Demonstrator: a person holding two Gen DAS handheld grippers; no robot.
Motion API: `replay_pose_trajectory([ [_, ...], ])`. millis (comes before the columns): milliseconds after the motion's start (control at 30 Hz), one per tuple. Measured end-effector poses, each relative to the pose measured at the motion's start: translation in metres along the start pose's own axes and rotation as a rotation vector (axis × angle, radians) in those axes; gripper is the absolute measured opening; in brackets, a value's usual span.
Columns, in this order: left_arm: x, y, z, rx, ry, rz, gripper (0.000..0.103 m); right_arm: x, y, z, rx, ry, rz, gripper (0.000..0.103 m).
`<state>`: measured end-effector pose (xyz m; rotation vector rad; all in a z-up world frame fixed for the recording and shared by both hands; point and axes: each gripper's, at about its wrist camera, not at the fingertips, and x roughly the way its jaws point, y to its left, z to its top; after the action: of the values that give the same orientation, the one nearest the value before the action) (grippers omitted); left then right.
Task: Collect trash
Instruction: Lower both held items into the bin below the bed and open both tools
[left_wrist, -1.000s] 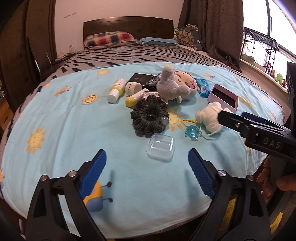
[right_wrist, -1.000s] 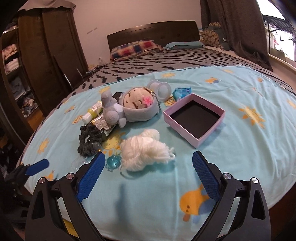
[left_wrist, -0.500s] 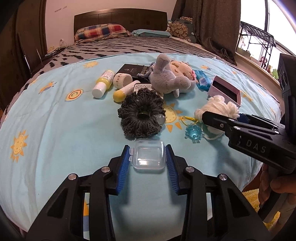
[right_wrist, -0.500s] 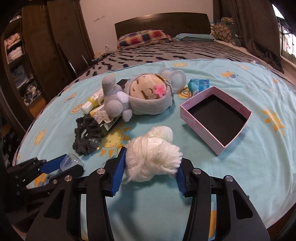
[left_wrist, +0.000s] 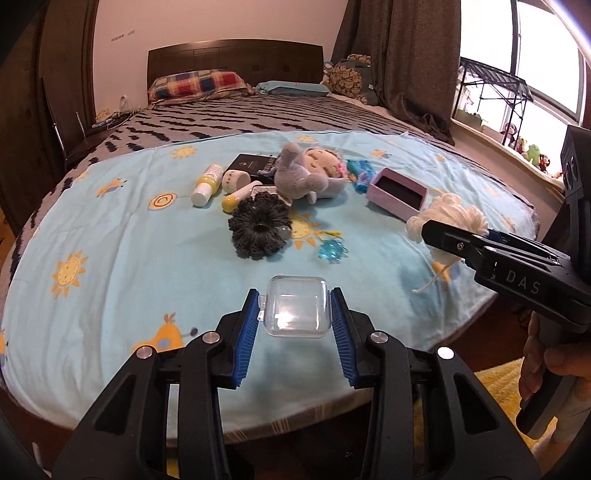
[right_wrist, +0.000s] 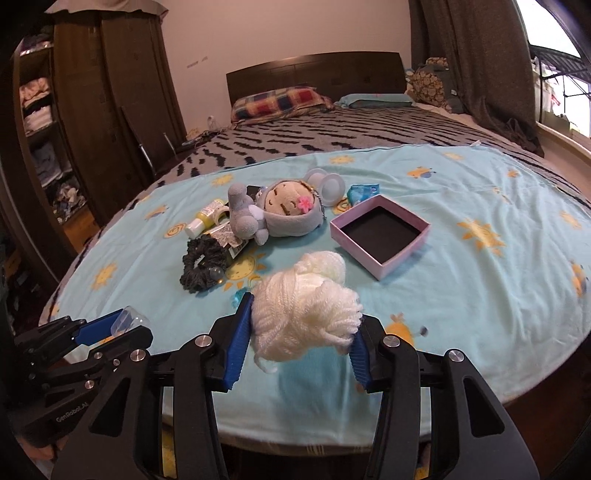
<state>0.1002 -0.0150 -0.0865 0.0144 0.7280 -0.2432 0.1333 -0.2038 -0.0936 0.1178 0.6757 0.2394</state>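
Left tool (left_wrist: 294, 314) pinching clear plastic case (left_wrist: 295, 306) between blue pads, lifted off blue bedsheet (left_wrist: 122, 266). Right tool (right_wrist: 301, 325) clamped on white yarn ball (right_wrist: 306, 314), also clear of sheet. Pink box (right_wrist: 380, 230), plush doll (right_wrist: 284, 214), dark scrunchie (right_wrist: 203, 266) lying on bed.

Bedroom clutter, partly out of sight

Beyond the left gripper (left_wrist: 294, 321), a plush doll (left_wrist: 314, 173) covers part of a black booklet (left_wrist: 251, 162), print unreadable; at right, a hand (left_wrist: 550, 365) runs off frame.
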Motion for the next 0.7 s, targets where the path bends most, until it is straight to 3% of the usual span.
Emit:
replay_pose_trajectory([
  [333, -0.024, -0.025, -0.044, -0.001, 0.024, -0.042, 0.037, -0.043, -0.003, -0.044, 0.006, 0.025, 0.027, 0.048],
  [700, 0.013, -0.035, -0.106, -0.004, 0.177, -0.058, 0.037, -0.014, -0.012, -0.110, 0.035, 0.200, 0.007, 0.048],
])
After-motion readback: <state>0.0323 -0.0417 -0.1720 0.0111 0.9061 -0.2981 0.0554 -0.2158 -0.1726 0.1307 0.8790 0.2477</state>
